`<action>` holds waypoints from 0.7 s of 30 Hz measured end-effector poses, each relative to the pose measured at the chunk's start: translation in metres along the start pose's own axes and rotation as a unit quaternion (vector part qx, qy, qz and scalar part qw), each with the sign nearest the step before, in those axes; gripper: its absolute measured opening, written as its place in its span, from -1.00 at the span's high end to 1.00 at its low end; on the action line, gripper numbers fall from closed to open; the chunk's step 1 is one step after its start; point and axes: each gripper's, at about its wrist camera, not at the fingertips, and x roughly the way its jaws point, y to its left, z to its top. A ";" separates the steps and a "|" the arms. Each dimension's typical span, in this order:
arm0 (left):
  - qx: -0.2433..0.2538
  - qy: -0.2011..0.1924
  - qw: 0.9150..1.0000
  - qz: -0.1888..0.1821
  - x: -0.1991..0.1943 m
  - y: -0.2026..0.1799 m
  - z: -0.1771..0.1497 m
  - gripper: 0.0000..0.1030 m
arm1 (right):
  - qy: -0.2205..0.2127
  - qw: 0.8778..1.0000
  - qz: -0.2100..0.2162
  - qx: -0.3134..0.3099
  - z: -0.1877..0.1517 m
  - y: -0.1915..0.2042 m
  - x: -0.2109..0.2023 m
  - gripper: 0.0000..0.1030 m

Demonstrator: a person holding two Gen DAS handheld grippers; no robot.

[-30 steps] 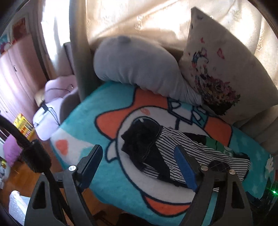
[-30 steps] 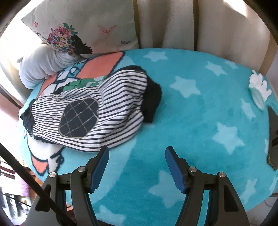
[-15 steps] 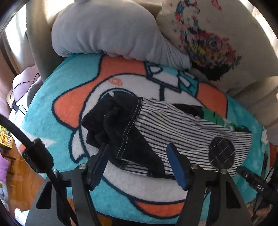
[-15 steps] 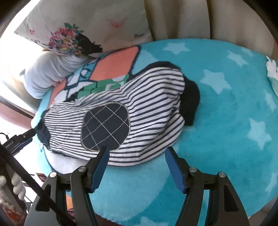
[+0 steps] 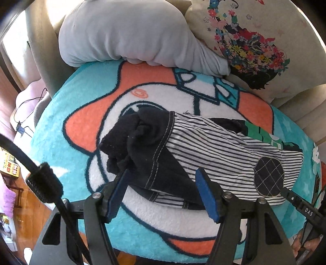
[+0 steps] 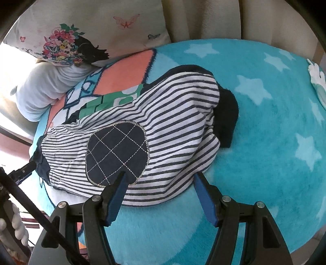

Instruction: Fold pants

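Observation:
The striped pants (image 5: 220, 150) lie crumpled on a turquoise cartoon blanket (image 5: 67, 114), with a black fleece waistband (image 5: 140, 138) bunched at one end and a dark quilted oval patch (image 6: 117, 152) on the leg. My left gripper (image 5: 162, 175) is open, its fingers straddling the black waistband edge. My right gripper (image 6: 160, 179) is open, its fingers straddling the near hem of the striped leg (image 6: 163, 142) just below the patch. Each gripper's tip shows at the edge of the other's view.
A grey pillow (image 5: 126, 34) and a floral-print cushion (image 5: 254, 36) lie against the beige sofa back (image 6: 203, 18). The blanket's near edge (image 5: 130, 242) drops to a wooden floor. The starred blanket (image 6: 275, 122) spreads right of the pants.
Both grippers have moved in toward the pants, from hovering over the blanket to straddling the fabric edges. Both stay open. The pants have not moved.

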 end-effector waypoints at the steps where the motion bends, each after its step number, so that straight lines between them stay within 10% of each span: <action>1: 0.000 0.000 1.000 0.003 0.000 0.001 -0.001 -0.29 | 0.000 1.000 0.000 0.000 0.000 0.000 0.000 -0.37; 16: -0.013 -0.001 1.000 0.013 -0.005 0.007 -0.013 -0.29 | -0.003 1.000 -0.006 -0.006 -0.009 0.000 -0.008 -0.37; 21: -0.089 0.022 0.995 -0.042 -0.002 0.042 -0.012 -0.29 | -0.007 1.000 0.000 -0.003 -0.015 -0.004 -0.015 -0.37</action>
